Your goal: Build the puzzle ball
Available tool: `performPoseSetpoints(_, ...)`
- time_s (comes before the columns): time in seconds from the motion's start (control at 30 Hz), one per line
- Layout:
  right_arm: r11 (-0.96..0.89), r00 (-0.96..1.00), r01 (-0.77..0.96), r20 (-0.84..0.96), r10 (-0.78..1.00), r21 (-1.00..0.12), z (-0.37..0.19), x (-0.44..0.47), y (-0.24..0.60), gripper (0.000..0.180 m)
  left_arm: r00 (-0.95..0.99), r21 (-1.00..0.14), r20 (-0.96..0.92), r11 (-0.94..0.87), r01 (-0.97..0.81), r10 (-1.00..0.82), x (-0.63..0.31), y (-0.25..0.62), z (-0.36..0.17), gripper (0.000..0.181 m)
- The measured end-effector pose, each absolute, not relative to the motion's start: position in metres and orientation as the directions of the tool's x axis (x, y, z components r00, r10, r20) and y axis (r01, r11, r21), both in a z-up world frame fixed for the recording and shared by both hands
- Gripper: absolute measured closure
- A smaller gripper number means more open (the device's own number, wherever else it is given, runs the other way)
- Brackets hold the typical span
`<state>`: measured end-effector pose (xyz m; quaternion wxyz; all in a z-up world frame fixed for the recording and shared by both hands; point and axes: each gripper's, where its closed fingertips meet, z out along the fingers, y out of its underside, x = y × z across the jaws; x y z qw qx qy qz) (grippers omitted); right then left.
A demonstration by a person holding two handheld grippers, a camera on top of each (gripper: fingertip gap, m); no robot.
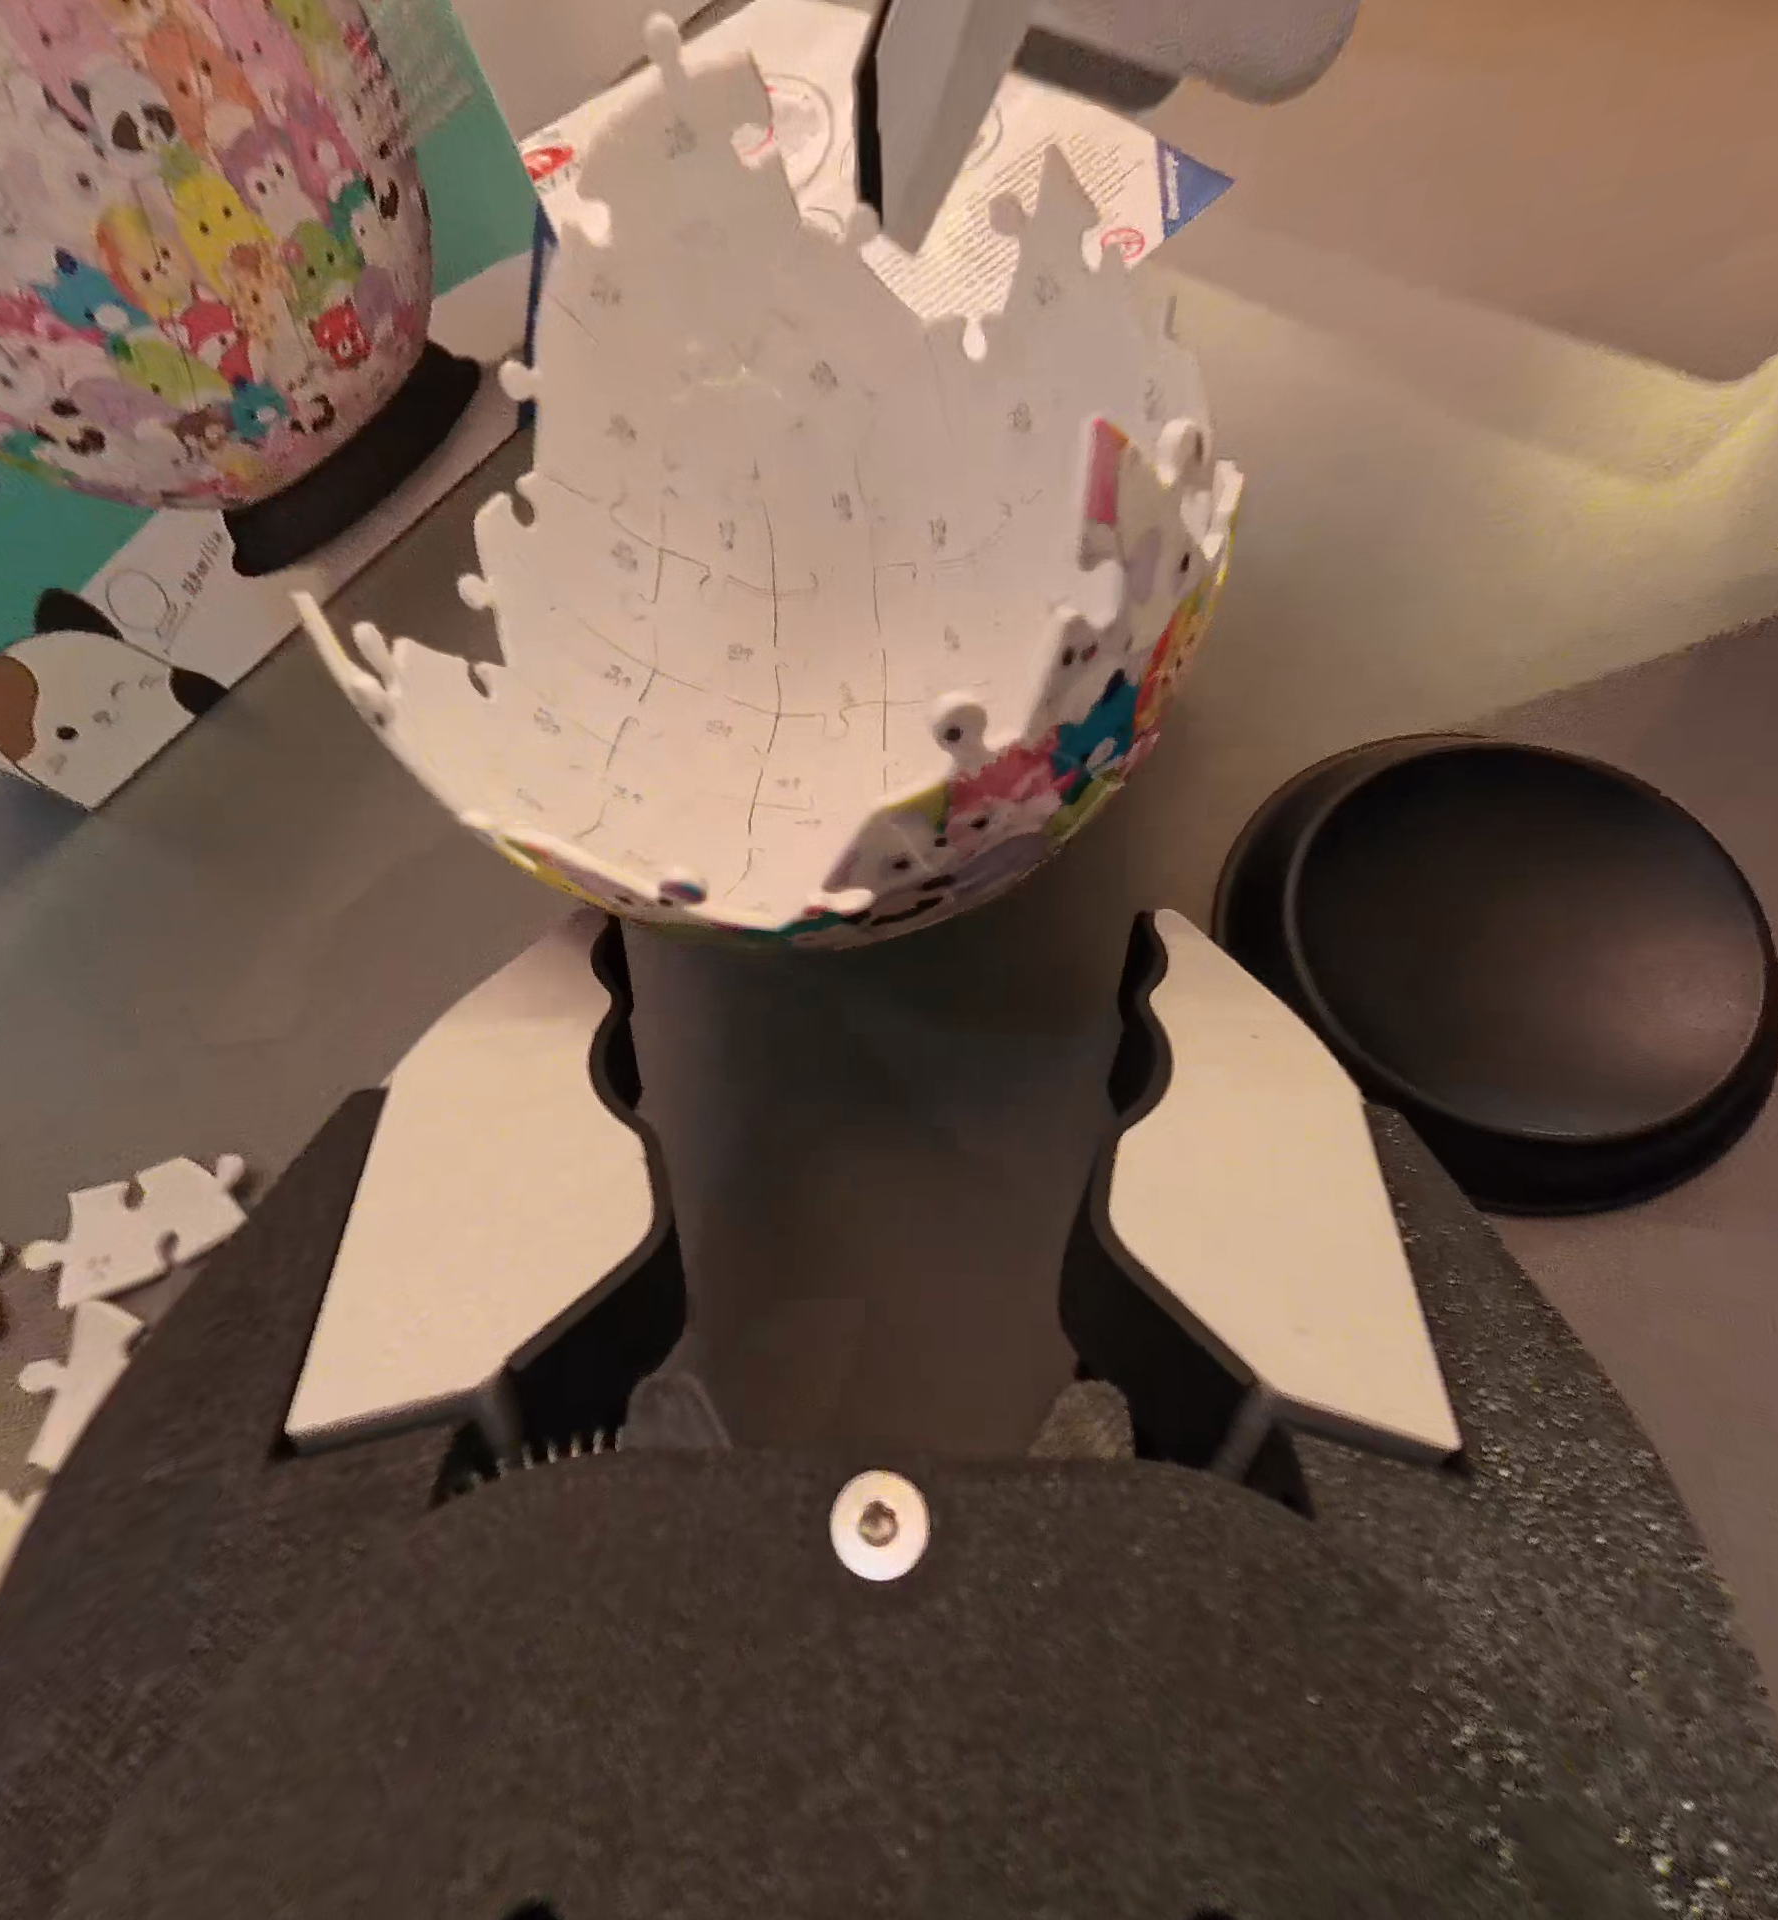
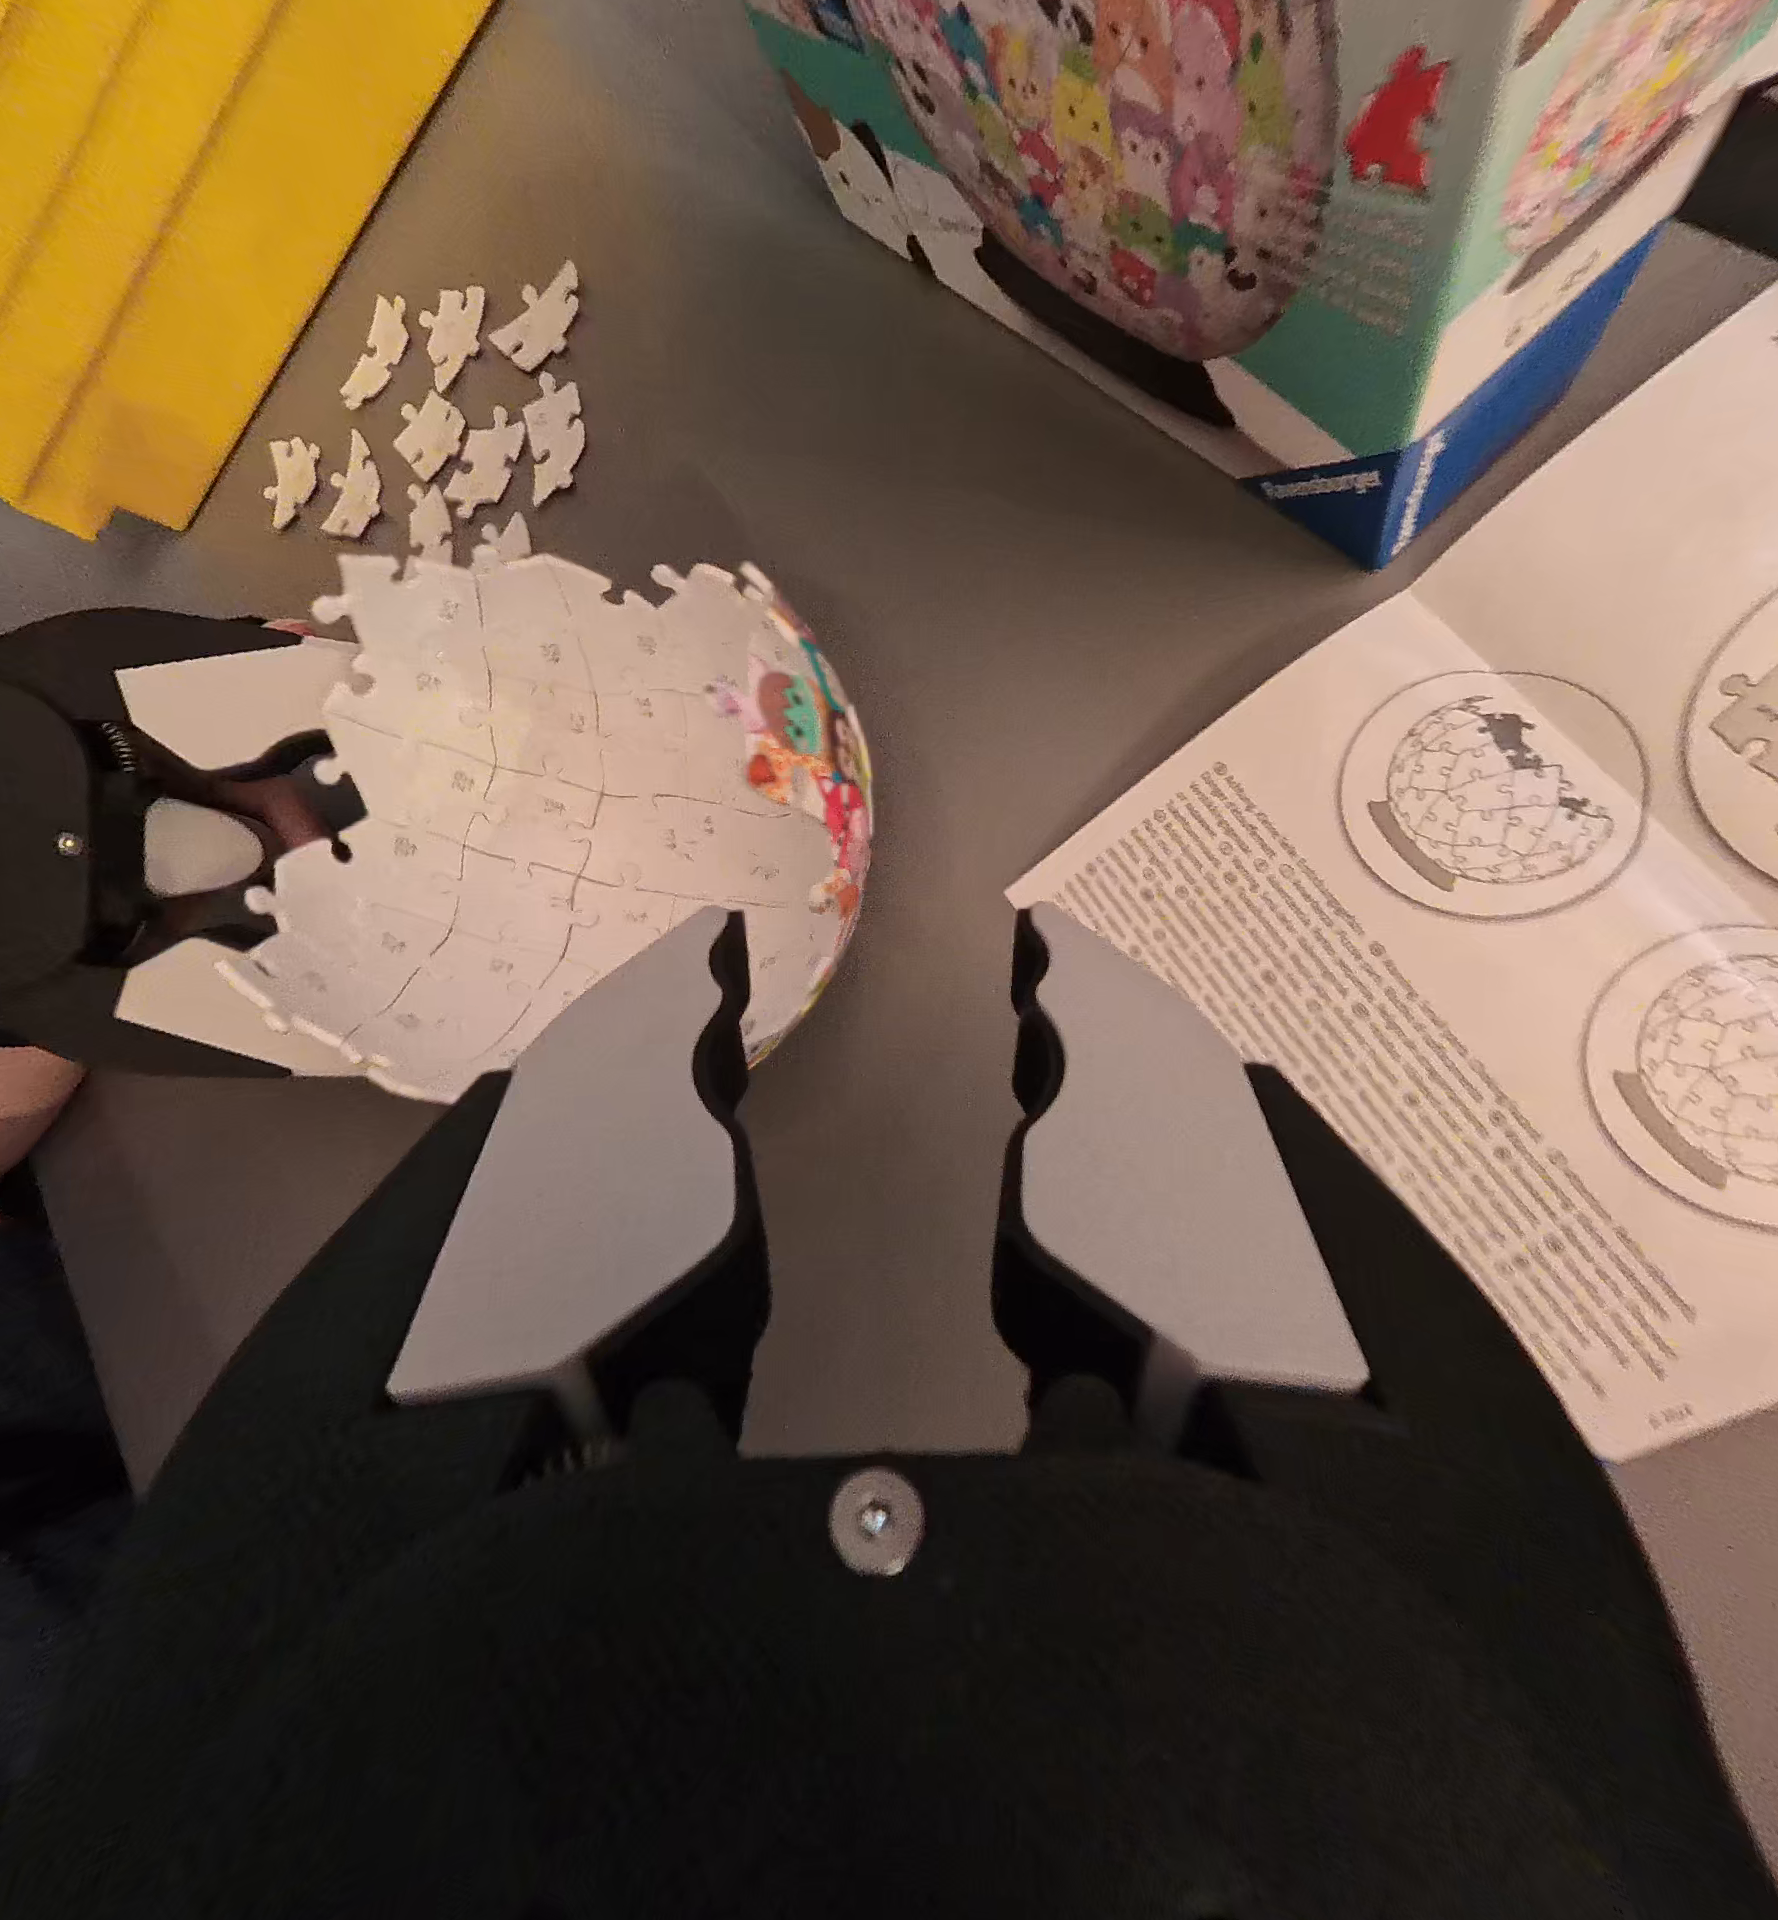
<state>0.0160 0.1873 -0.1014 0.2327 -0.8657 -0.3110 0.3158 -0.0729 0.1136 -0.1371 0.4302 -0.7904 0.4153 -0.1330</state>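
1. Loose puzzle pieces [image 1: 126,1236], white side up, lie at the far left of the left wrist view on the grey table [image 1: 1643,1403], partly hidden under the gripper body; the right wrist view shows more of them in a small cluster [image 2: 449,405] beside yellow sheets [image 2: 137,208].
2. Puzzle box [image 1: 54,582], printed with a colourful ball on a black stand, sits at the upper left of the left wrist view, behind the ball.
3. Left gripper [image 1: 880,925] has its jaws spread wide with nothing between them; its fingertips reach just short of the ball's lower edge, and whether they touch it cannot be told.
4. Puzzle ball [image 1: 812,582], half built, rests on the table as an open shell with its white numbered inside facing the left camera and its colourful outside showing along the right rim.
5. Black round stand [image 1: 1508,966] lies on the table to the right of the ball, apart from it.
6. Right gripper [image 2: 880,925] is also open and empty, its left finger [image 2: 594,1091] overlapping the ball's edge in its own view.
7. Instruction sheet [image 2: 1436,987] with ball diagrams lies at the right of the right wrist view.
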Motion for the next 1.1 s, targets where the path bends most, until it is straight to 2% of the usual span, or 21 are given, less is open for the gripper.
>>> performPoseSetpoints(0.1, -0.705, 0.585, 0.423, -0.423, 0.692, -0.570, -0.105, 0.003, 0.186, 0.138, 0.630, -0.809, -0.105, -0.302, -0.504, -0.769, -0.074, 0.111, -0.134, 0.092)
performPoseSetpoints(0.23, -0.675, 0.624, 0.509, -0.311, 0.717, -0.534, -0.107, 0.002, 0.192, 0.148, 0.626, -0.820, -0.106, -0.288, -0.495, -0.773, -0.072, 0.108, -0.129, 0.093)
performPoseSetpoints(0.4, -0.659, 0.625, 0.555, -0.268, 0.733, -0.507, -0.108, -0.002, 0.192, 0.158, 0.621, -0.822, -0.106, -0.283, -0.494, -0.776, -0.068, 0.105, -0.127, 0.092)
performPoseSetpoints(0.7, -0.610, 0.587, 0.594, -0.236, 0.775, -0.525, -0.100, 0.011, 0.188, 0.157, 0.620, -0.834, -0.094, -0.279, -0.476, -0.779, -0.068, 0.103, -0.124, 0.095)
performPoseSetpoints(1.1, -0.662, 0.497, 0.488, -0.443, 0.746, -0.568, -0.094, 0.017, 0.183, 0.162, 0.626, -0.830, -0.114, -0.272, -0.487, -0.772, -0.074, 0.099, -0.117, 0.096)
